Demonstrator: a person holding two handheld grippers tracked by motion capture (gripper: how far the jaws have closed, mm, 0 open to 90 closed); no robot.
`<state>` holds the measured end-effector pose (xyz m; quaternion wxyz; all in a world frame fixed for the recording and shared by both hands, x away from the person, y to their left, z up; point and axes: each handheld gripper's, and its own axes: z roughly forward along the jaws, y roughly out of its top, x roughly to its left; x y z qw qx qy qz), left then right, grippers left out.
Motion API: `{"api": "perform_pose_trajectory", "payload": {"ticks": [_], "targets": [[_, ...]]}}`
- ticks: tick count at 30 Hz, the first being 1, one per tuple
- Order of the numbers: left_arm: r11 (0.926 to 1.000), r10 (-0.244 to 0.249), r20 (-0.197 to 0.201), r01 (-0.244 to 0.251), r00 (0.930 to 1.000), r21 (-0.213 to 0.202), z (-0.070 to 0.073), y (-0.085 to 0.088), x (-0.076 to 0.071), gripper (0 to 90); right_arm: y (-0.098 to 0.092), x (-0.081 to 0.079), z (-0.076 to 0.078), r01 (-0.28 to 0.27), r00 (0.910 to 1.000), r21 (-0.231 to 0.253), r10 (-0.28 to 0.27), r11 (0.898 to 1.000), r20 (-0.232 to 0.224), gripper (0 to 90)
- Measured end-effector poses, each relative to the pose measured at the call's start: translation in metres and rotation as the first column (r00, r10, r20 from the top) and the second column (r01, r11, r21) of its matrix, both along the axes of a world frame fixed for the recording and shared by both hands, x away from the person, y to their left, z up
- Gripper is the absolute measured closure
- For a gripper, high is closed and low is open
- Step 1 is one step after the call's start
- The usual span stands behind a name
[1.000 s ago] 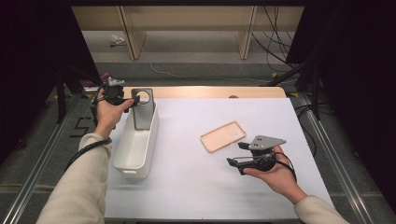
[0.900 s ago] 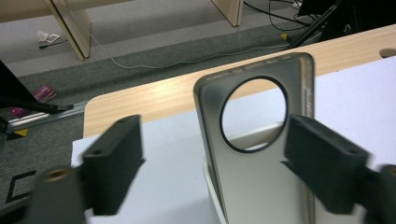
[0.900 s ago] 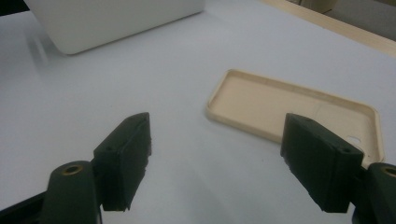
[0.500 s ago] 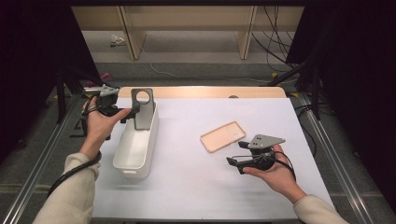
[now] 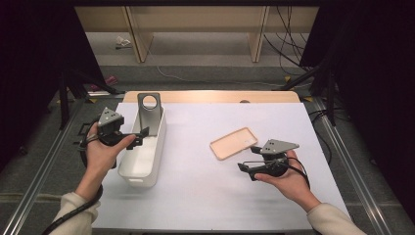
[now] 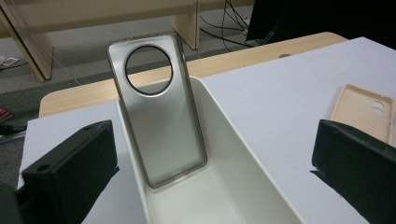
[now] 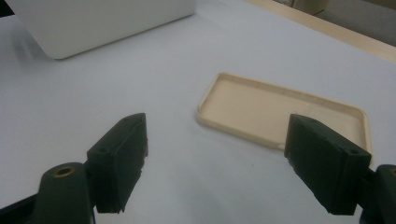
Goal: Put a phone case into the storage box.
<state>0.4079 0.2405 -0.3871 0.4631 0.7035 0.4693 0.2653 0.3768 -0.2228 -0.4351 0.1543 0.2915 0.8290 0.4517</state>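
Observation:
A grey phone case [image 5: 149,113] with a round cut-out stands upright, leaning against the far end of a white bin [image 5: 142,161]. In the left gripper view the grey case [image 6: 159,112] rises in front of my jaws inside the bin [image 6: 233,140]. My left gripper [image 5: 141,134] hovers at the bin's left rim; its jaws have just been opening and are open with nothing between them [image 6: 212,168]. A beige phone case [image 5: 234,143] lies flat, hollow side up, on the white table. My right gripper [image 5: 245,167] rests just on its near side, open and empty [image 7: 224,158], with the beige case [image 7: 280,109] ahead.
The white table sheet [image 5: 205,196] is bounded at the far side by a wooden edge [image 5: 210,96]. Metal rails [image 5: 342,147] run along both sides. Cables and wooden frame legs lie on the floor beyond the table.
My left gripper has let go of the grey case and drawn back toward the person and to the left, jaws wider. The case stays leaning in the bin. The right hand has kept still.

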Motion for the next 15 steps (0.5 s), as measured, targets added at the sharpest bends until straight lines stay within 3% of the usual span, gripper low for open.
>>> {"api": "perform_pose_trajectory", "payload": {"ticks": [5, 12, 15], "targets": [[0.9992, -0.034, 0.019, 0.035, 0.9992, -0.020, -0.003, -0.011, -0.021, 0.0, 0.000, 0.002, 0.000, 0.009, 0.9999, 0.006, -0.009, 1.000, 0.004, 22.2], [0.9955, -0.082, 0.057, 0.085, 0.9950, -0.043, -0.010, -0.029, -0.061, 0.0, 0.000, 0.006, 0.001, 0.018, 0.9998, 0.018, -0.018, 1.000, 0.009, 22.0], [0.9932, -0.114, 0.068, 0.116, 0.9911, -0.014, -0.016, -0.035, -0.076, 0.0, -0.001, 0.008, 0.001, 0.019, 0.9998, 0.020, -0.019, 1.000, 0.008, 22.0]]}}
